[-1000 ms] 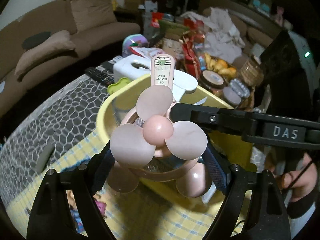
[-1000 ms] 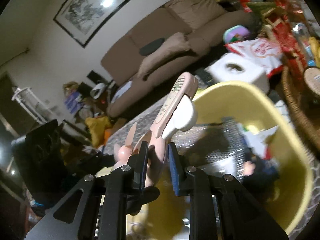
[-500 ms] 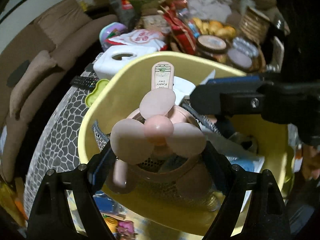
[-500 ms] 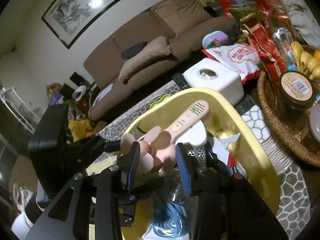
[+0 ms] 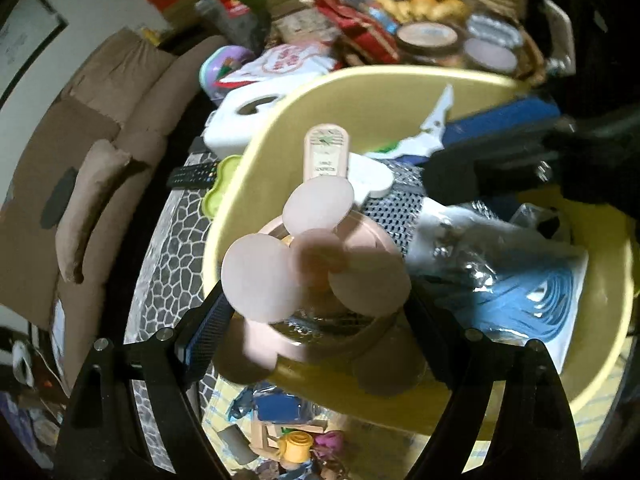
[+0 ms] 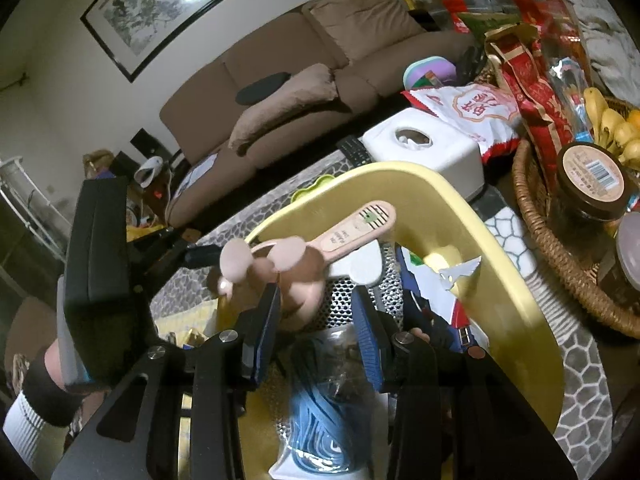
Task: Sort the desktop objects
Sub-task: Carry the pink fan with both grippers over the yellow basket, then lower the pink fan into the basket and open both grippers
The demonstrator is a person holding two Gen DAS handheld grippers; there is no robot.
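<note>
Left claw (image 5: 316, 316): clamped on the round base of a pink hand fan (image 5: 316, 264), blades toward the camera, handle pointing away over the yellow basin (image 5: 256, 168).

Right claw (image 6: 316, 320): fingers apart, nothing gripped, the fan just ahead and left of its tips, above the basin.

Below the right claw, in the basin: bagged blue cable (image 6: 316, 416), mesh holder (image 6: 340, 304).

Beyond the basin, on the patterned surface (image 6: 516, 236): white tissue box (image 6: 424, 148), wicker basket (image 6: 536, 216) with a brown-lidded jar (image 6: 588, 184).

Farthest: brown sofa (image 6: 288, 80).
</note>
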